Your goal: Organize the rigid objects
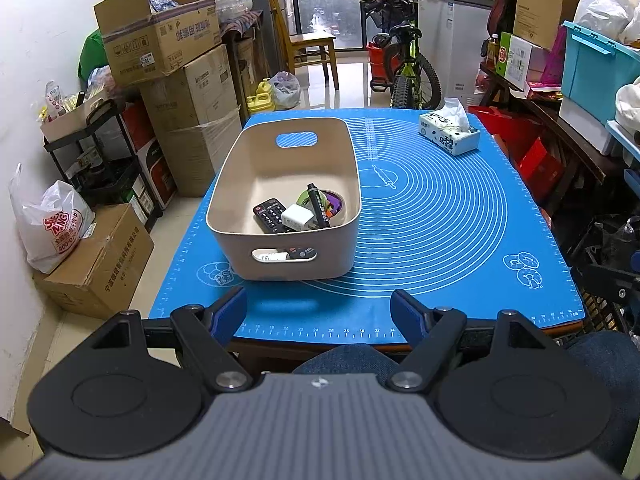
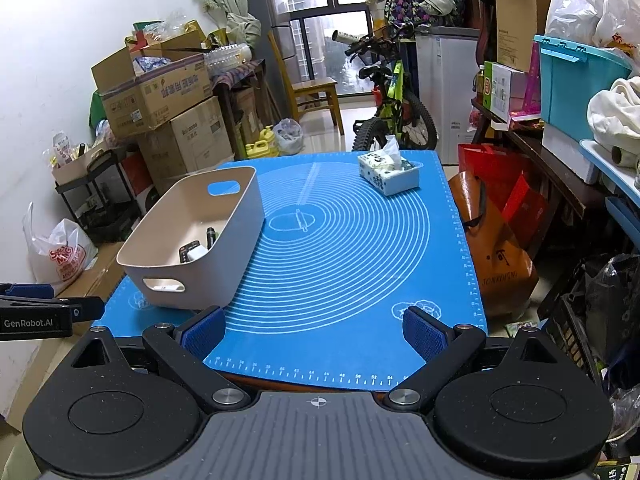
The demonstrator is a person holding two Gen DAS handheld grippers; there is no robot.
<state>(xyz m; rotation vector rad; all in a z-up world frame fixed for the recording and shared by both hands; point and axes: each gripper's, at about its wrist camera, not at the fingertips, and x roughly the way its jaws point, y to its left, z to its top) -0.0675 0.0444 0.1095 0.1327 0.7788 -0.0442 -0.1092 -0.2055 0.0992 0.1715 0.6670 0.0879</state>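
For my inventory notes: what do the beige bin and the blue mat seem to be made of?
Beige bin: probably moulded plastic, matte; smooth walls, rounded corners, cut-out handles. Blue mat: likely silicone, slightly sheeny; thin, lying flat, printed white rings and rulers.

Cluttered room: stacked cardboard boxes (image 1: 168, 48), bicycle (image 1: 408, 68), wooden chair (image 1: 310, 46).

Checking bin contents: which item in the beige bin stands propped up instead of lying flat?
The black marker. It leans upright against the purple item inside the beige bin, while the remote control and white charger block lie flat on the bottom.
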